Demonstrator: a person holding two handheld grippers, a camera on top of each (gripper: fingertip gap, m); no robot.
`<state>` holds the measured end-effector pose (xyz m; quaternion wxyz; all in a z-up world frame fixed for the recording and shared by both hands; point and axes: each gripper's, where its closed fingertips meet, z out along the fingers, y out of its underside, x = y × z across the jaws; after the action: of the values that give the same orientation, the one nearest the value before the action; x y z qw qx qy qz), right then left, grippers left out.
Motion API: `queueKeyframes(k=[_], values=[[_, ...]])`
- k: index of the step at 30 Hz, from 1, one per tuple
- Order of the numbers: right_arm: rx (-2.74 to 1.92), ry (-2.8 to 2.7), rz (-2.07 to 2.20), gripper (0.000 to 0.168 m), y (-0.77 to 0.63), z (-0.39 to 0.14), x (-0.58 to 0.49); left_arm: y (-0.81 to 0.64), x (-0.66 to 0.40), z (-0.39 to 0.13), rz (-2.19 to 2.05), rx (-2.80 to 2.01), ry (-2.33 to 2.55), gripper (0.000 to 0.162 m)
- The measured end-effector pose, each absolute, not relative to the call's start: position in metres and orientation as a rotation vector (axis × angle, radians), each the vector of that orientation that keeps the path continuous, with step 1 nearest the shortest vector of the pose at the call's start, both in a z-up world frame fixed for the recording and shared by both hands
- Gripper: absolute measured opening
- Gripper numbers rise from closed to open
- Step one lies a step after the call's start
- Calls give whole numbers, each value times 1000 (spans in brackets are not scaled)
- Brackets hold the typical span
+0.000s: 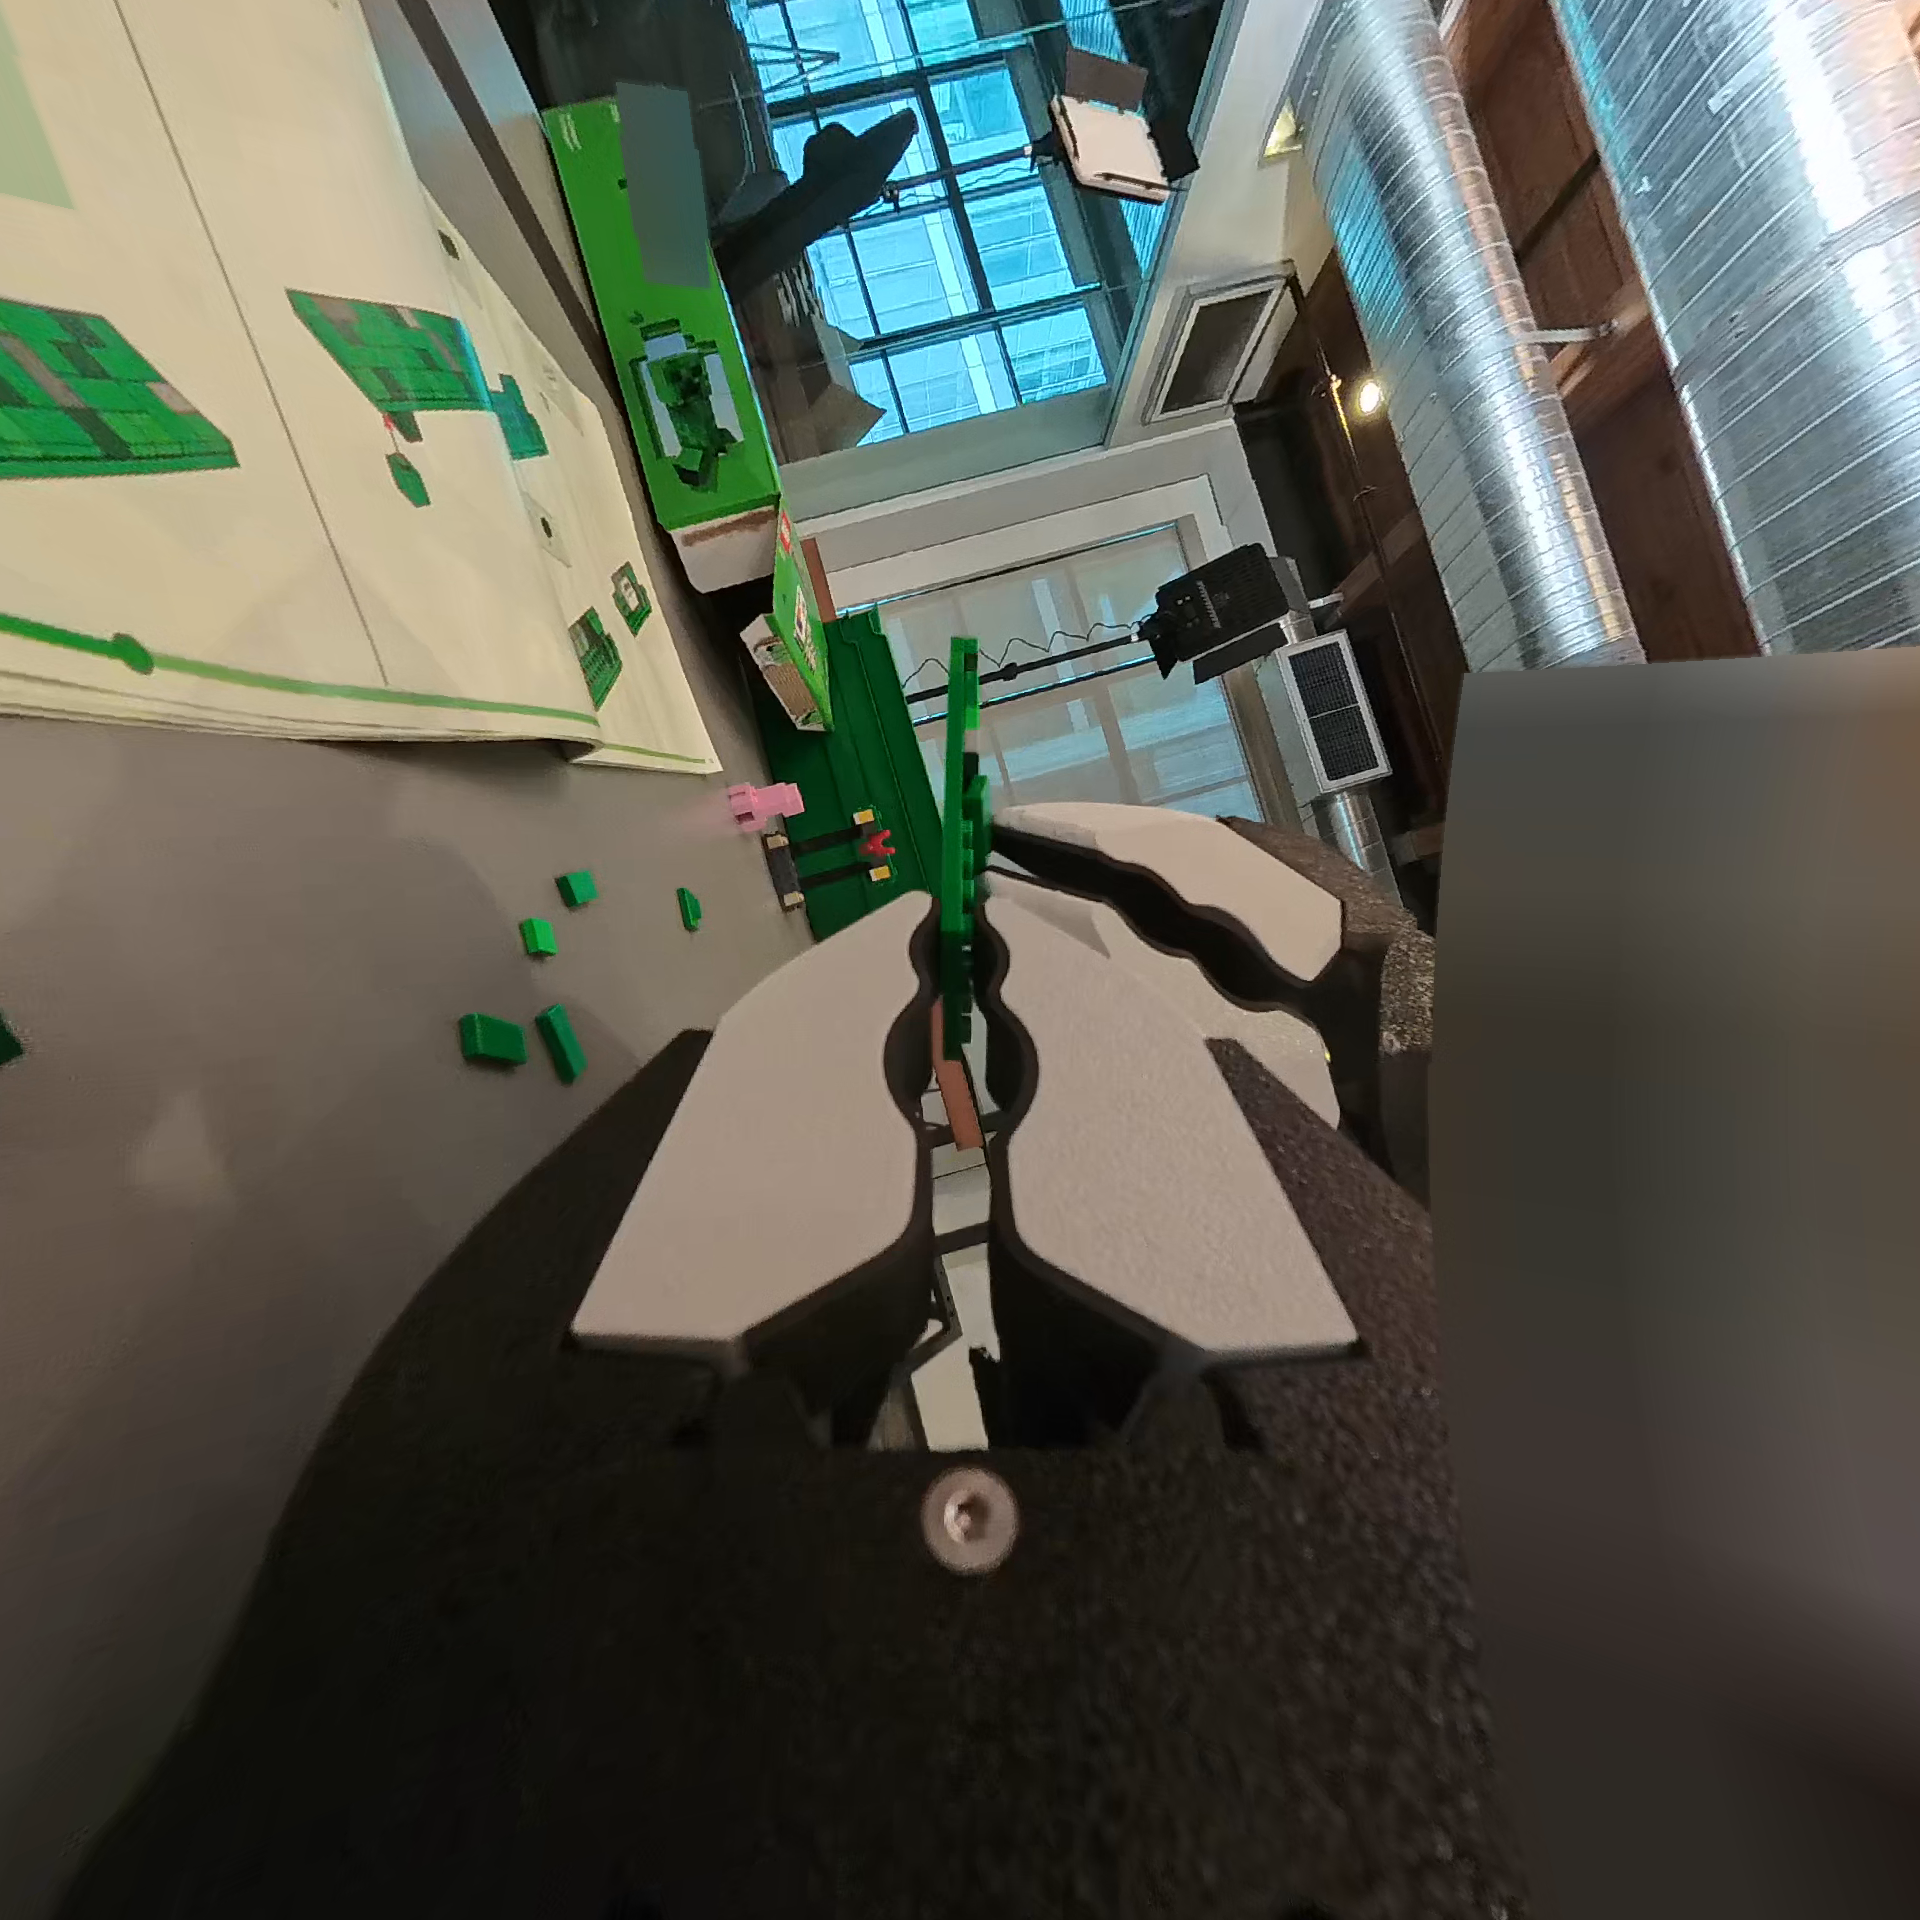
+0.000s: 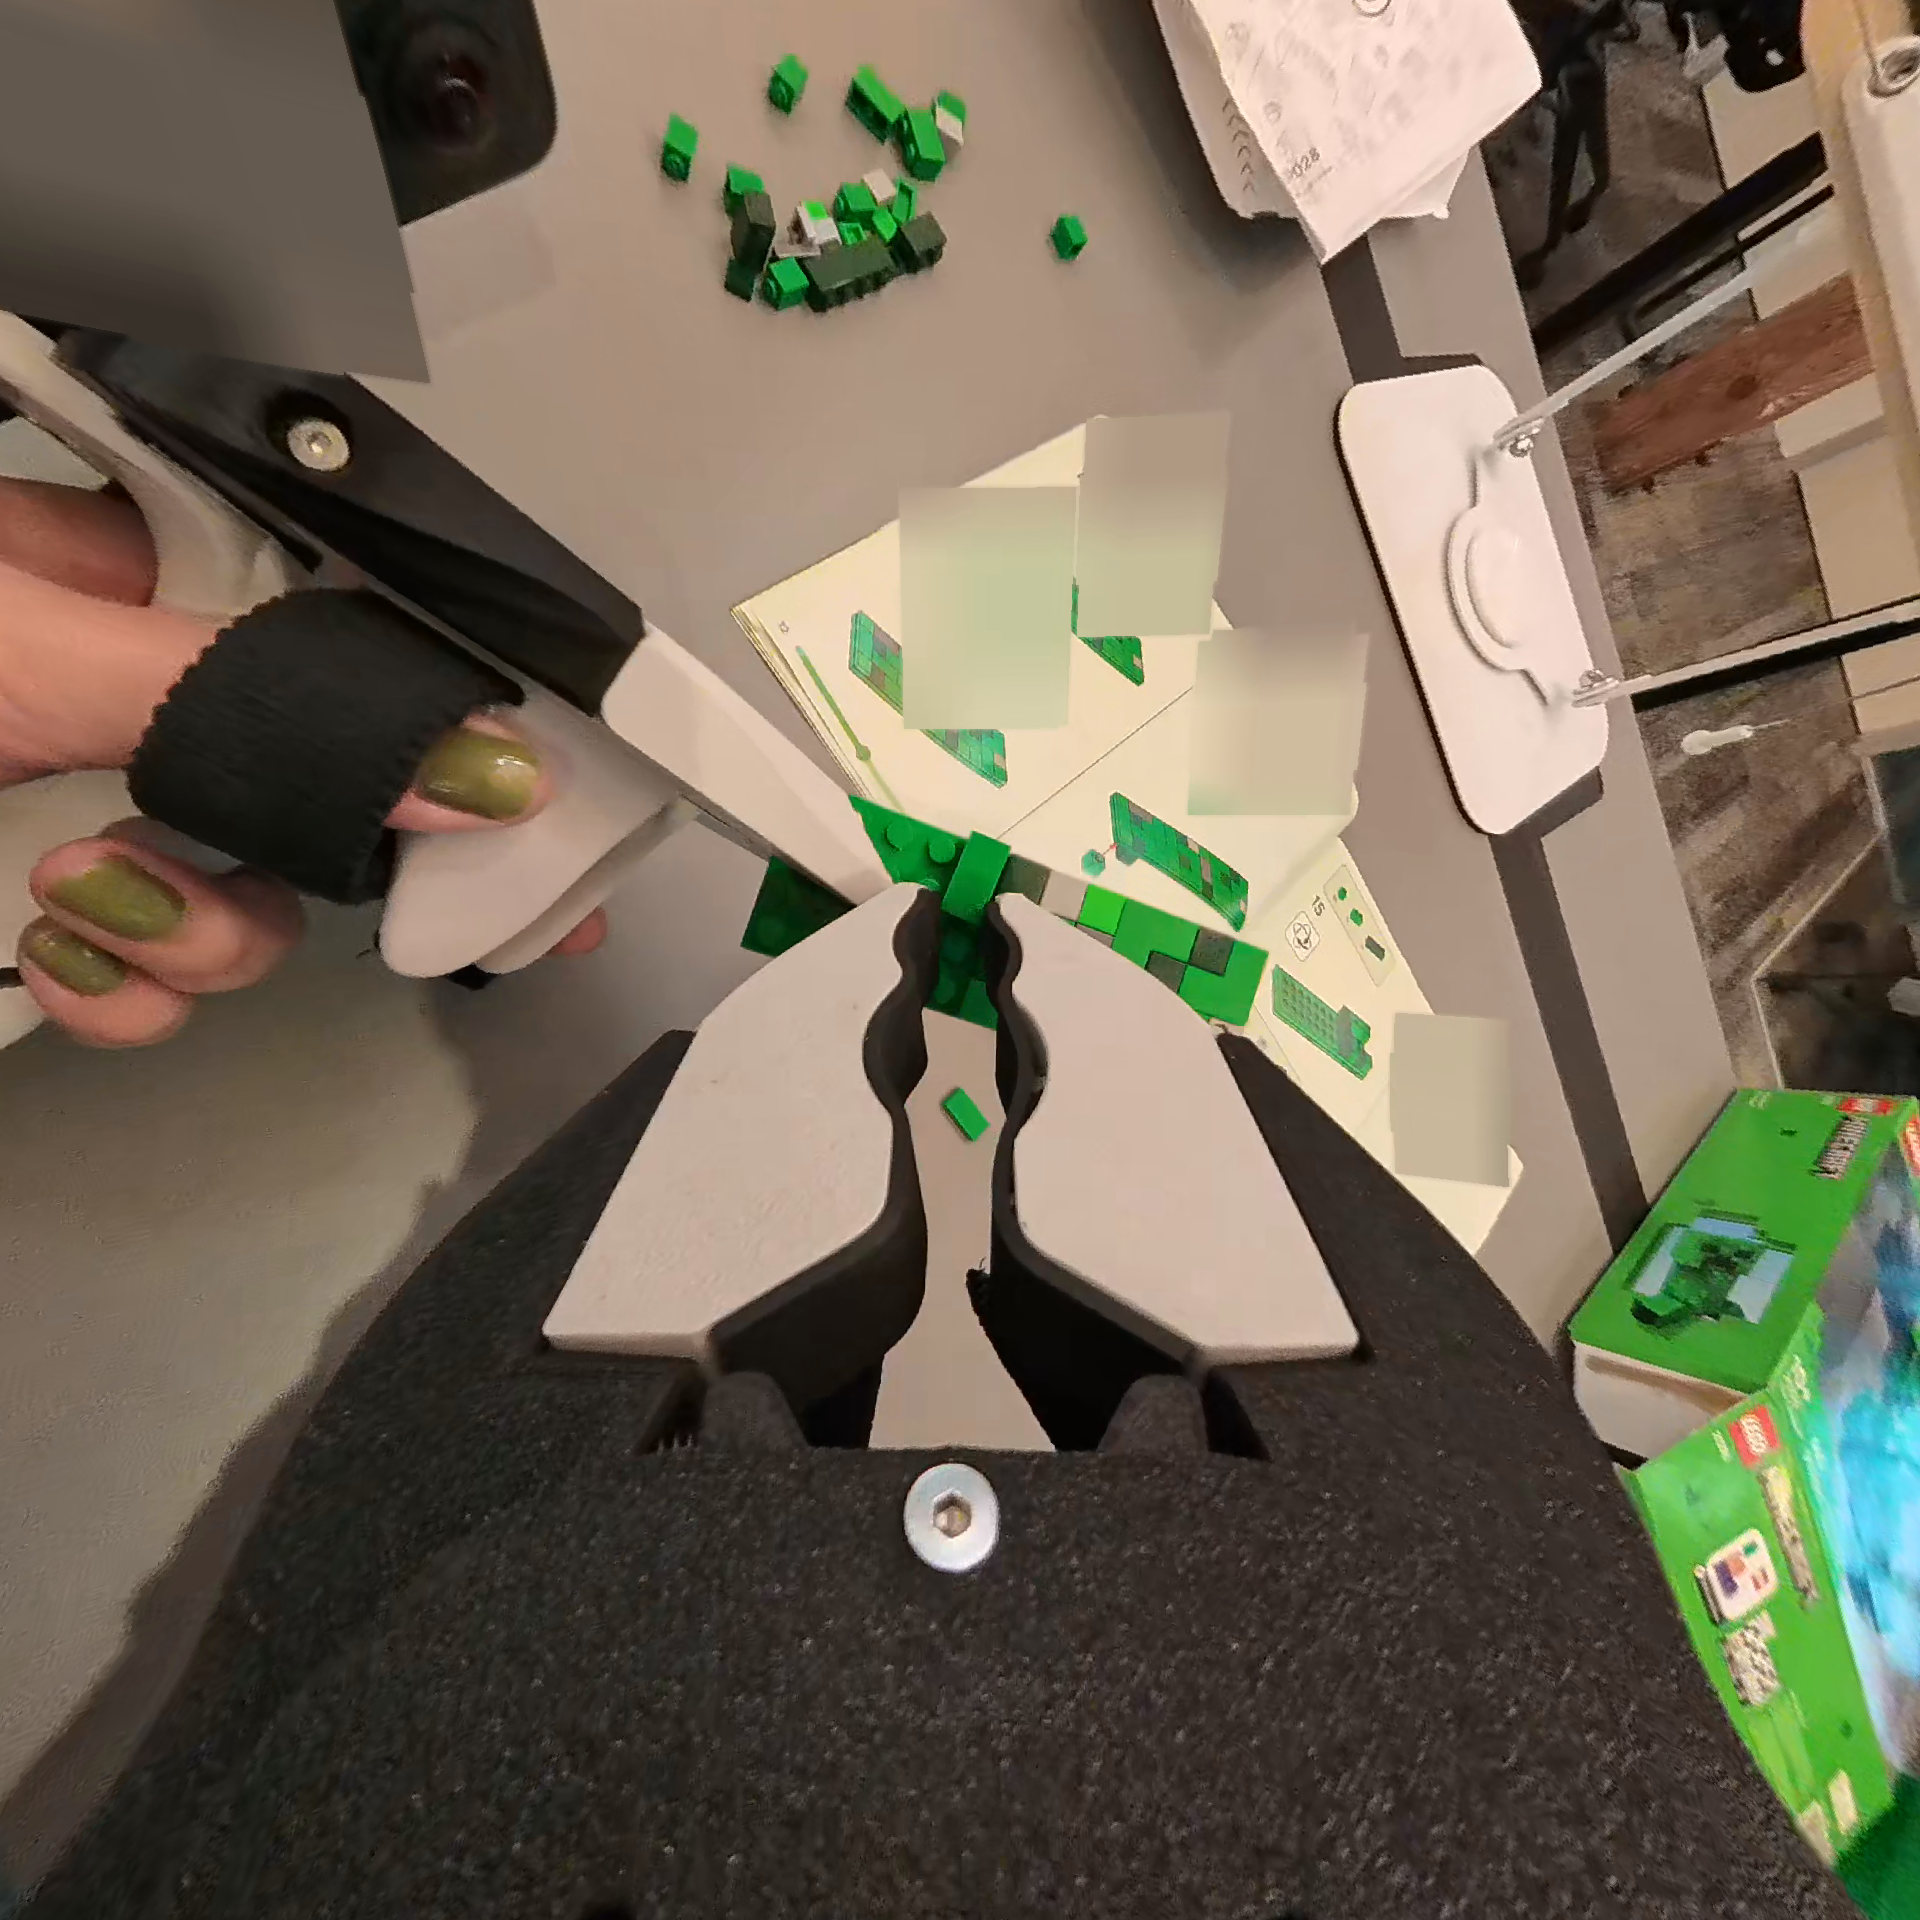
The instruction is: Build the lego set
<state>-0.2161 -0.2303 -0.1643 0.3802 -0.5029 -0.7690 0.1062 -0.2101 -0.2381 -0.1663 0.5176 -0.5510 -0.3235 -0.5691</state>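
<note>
My left gripper (image 1: 961,920) is shut on a flat green plate assembly (image 1: 961,748), held edge-on above the grey table. In the right wrist view the assembly (image 2: 1153,935) shows its studded top with light green, dark green and grey tiles, and the left gripper (image 2: 821,868) reaches it from the left, held by a hand. My right gripper (image 2: 956,909) is shut on a small green brick (image 2: 979,875) and holds it against the assembly's top. The right gripper also shows in the left wrist view (image 1: 1000,831), touching the plate's right side.
An open instruction booklet (image 2: 1049,800) lies under the work and also shows in the left wrist view (image 1: 312,416). A pile of green bricks (image 2: 831,229) lies farther off. Loose green tiles (image 1: 520,997) and a pink piece (image 1: 764,805) lie nearby. Green boxes (image 2: 1745,1257) stand at the right. The tips of both grippers are at nearly the same place.
</note>
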Motion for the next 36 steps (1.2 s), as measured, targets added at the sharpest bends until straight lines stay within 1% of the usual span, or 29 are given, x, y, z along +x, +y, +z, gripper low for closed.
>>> queueKeyframes(k=[7, 11, 16, 19, 20, 22, 24, 27, 30, 33, 36], values=[[-1288, -1969, 258, 9, -229, -167, -212, -237, -207, -169, -1394, -1332, -782, 4], [-1300, -1958, 266, 18, -228, -165, -209, -237, -205, -171, -1400, -1344, -779, 4], [-1265, -1946, 378, 21, -221, -144, -196, -238, -197, -175, -1436, -1405, -738, 4], [-1256, -2101, 525, 28, -217, -138, -184, -240, -187, -178, -1485, -1489, -666, 4], [-1282, -2167, 574, 33, -215, -140, -181, -242, -183, -179, -1509, -1525, -636, 4], [-1335, -2327, 701, 43, -216, -149, -175, -244, -178, -182, -1550, -1603, -570, 4], [-1396, -2473, 848, 46, -220, -161, -170, -246, -174, -185, -1578, -1691, -488, 4], [-1533, -2632, 1116, 43, -233, -173, -164, -248, -168, -189, -1603, -1802, -371, 4], [-1614, -2736, 1284, 41, -242, -180, -161, -251, -161, -192, -1627, -1872, -278, 4], [-1657, -2812, 1401, 33, -249, -183, -157, -252, -156, -194, -1634, -1909, -221, 4], [-1694, -2869, 1413, 22, -250, -187, -154, -254, -153, -194, -1647, -1924, -181, 4]])
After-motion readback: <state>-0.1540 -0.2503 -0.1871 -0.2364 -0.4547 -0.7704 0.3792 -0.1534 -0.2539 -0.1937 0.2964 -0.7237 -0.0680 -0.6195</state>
